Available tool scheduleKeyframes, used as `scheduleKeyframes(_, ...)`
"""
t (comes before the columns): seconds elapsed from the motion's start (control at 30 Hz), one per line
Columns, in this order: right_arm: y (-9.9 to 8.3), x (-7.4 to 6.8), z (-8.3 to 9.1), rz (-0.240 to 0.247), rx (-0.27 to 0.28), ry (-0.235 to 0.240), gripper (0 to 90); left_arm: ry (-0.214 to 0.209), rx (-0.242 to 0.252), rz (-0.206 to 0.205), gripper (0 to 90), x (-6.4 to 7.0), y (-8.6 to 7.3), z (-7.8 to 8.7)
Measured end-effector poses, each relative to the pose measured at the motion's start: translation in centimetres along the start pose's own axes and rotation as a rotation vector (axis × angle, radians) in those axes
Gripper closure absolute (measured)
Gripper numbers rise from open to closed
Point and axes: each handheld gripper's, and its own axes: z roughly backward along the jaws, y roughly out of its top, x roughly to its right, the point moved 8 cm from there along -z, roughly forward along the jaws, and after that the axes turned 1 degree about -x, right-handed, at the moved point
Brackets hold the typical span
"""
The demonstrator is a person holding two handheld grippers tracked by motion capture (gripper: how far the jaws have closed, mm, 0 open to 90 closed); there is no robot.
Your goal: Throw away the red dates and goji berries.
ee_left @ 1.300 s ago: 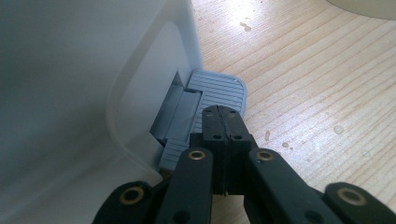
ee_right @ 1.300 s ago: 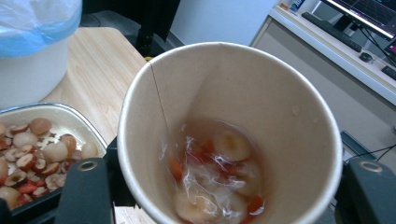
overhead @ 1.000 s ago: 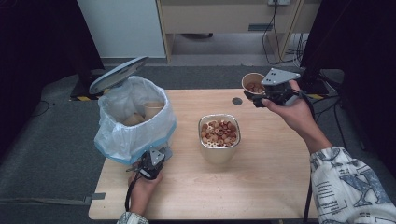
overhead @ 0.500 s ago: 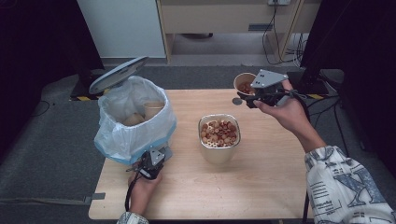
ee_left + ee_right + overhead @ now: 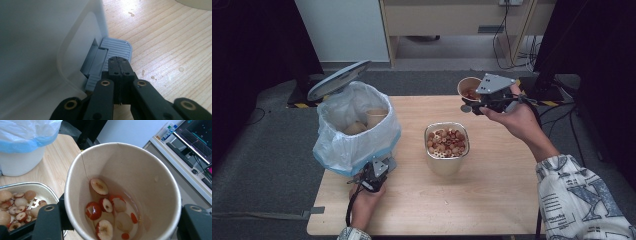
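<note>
The right hand-held gripper (image 5: 476,101) is up over the far right part of the bench (image 5: 492,200), grasping a paper cup (image 5: 468,87) w/ one jaw on each side of it. In the right gripper view the cup (image 5: 140,180) sits between the two black jaws, tilted a little toward the camera, and holds sliced red dates (image 5: 105,206) in a shallow pool of liquid (some slices show pale flesh, some red skin). Below and left of the cup in that view is a metal tin (image 5: 37,188) w/ more dried fruit and nuts.

In the high view the tin (image 5: 446,162) stands near the middle of the bench, well apart from the raised cup. A small dark round thing (image 5: 466,108) lies on the bench just under the gripper; can't tell what it is.

The left hand-held gripper (image 5: 373,176) is low at the near left, right beside the base of a white pedal bin (image 5: 343,165) lined w/ a plastic bag (image 5: 357,145). Its jaws are clenched together on nothing, tips resting on the grey ribbed pedal (image 5: 118,48) at the foot of the bin (image 5: 50,37). The bin's lid (image 5: 339,80) is swung up, and a paper cup (image 5: 377,117) plus other pale scraps lie inside the bag.

A few wet drops (image 5: 180,69) dot the wood by the pedal.
</note>
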Motion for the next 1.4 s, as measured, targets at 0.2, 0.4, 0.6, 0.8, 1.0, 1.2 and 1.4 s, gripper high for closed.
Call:
scheduleKeyframes(0.2, 0.2, -0.2, -0.1, 0.016, -0.003, 0.0, 34.6, 0.0, 0.0, 0.0, 89.0, 0.0, 0.0, 0.0)
scheduleKeyframes(0.4, 0.4, 0.0, -0.2, 0.022, -0.007, -0.01, 34.6, -0.001, 0.003, 0.005, 89.0, 0.0, 0.0, 0.0)
scheduleKeyframes(0.6, 0.4, 0.0, -0.2, 0.043, -0.016, -0.009, 34.5, 0.0, 0.003, 0.004, 89.0, 0.0, 0.0, 0.0)
scheduleKeyframes(0.8, 0.7, -0.3, -0.2, 0.049, -0.012, -0.005, 34.4, 0.001, 0.003, 0.002, 89.0, 0.0, 0.0, 0.0)
scheduleKeyframes(1.0, 0.8, -0.3, -0.1, 0.051, -0.009, -0.007, 34.3, 0.002, 0.002, 0.0, 89.0, 0.0, 0.0, 0.0)
scheduleKeyframes(1.2, 1.0, -0.6, -0.1, 0.111, -0.028, -0.021, 34.1, -0.001, 0.002, 0.004, 89.0, 0.0, 0.0, 0.0)
scheduleKeyframes(1.4, 1.2, -0.7, -0.1, 0.156, -0.038, -0.034, 34.2, -0.002, 0.002, 0.004, 89.0, 0.0, 0.0, 0.0)
